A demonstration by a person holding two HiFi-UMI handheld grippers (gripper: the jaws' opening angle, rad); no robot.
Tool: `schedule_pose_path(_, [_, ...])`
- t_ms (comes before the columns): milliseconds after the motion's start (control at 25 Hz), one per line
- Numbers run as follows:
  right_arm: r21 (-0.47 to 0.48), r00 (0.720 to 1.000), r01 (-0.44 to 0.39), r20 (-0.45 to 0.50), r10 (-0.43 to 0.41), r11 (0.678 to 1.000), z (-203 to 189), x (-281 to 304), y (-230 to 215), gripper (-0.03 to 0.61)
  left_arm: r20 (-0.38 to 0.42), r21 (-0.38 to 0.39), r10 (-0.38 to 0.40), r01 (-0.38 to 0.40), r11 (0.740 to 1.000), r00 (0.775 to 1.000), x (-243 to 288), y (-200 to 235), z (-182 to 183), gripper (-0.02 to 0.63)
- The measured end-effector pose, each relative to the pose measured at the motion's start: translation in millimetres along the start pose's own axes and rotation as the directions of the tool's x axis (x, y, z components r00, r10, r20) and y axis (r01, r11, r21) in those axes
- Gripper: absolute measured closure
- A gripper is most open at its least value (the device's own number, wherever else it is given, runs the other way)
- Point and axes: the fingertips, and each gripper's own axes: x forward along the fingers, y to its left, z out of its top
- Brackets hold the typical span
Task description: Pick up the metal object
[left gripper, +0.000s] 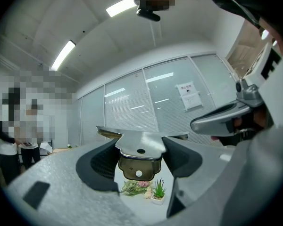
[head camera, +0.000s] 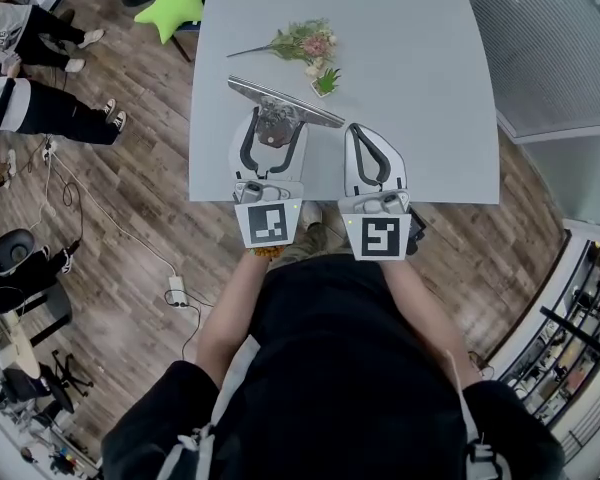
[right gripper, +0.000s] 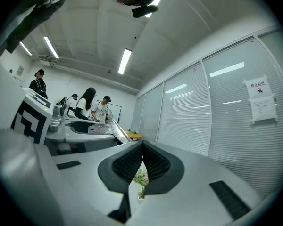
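Observation:
A flat metal object [head camera: 280, 108], a long strip with a holed tab, sits crosswise between the jaws of my left gripper [head camera: 276, 128], which is shut on it. In the left gripper view the metal object's [left gripper: 139, 147] tab is pinched between the dark pads of the left gripper [left gripper: 139, 163], with the grey table below. To its right, my right gripper [head camera: 365, 136] is shut with nothing in it. Its pads [right gripper: 153, 166] meet at the tips in the right gripper view. Both grippers hang over the table's near edge.
On the grey table [head camera: 420, 88] beyond the grippers lie a flower sprig [head camera: 302, 43] and a small potted plant [head camera: 326, 82]. A green star cushion [head camera: 175, 3] sits at the far left corner. People stand on the wooden floor at the left. A glass wall faces the grippers.

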Motion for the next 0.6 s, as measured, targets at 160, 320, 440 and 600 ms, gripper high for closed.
schedule_pose_path(160, [-0.037,1.000,-0.005,-0.009,0.005,0.999,-6,-3,6,0.580,-0.009,0.000,0.001,-0.001,1.000,1.000,-5,0,-7,0.328])
schedule_pose_path(320, [-0.029,1.000,0.004,-0.011,-0.004,1.000,-11,-2,10,0.580,-0.015,0.043,-0.005,0.006,0.999,1.000,-8,-1,-12,0.328])
schedule_pose_path(440, [-0.030,1.000,0.010,0.009,-0.010,0.999,-10,-2,15,0.580,-0.020,0.042,0.005,-0.004,0.999,1.000,-14,0,-17,0.328])
schedule_pose_path(600, [-0.056,1.000,-0.001,0.004,0.001,0.998,-11,-3,20,0.580,-0.016,0.014,0.019,-0.018,1.000,1.000,-20,2,-20,0.328])
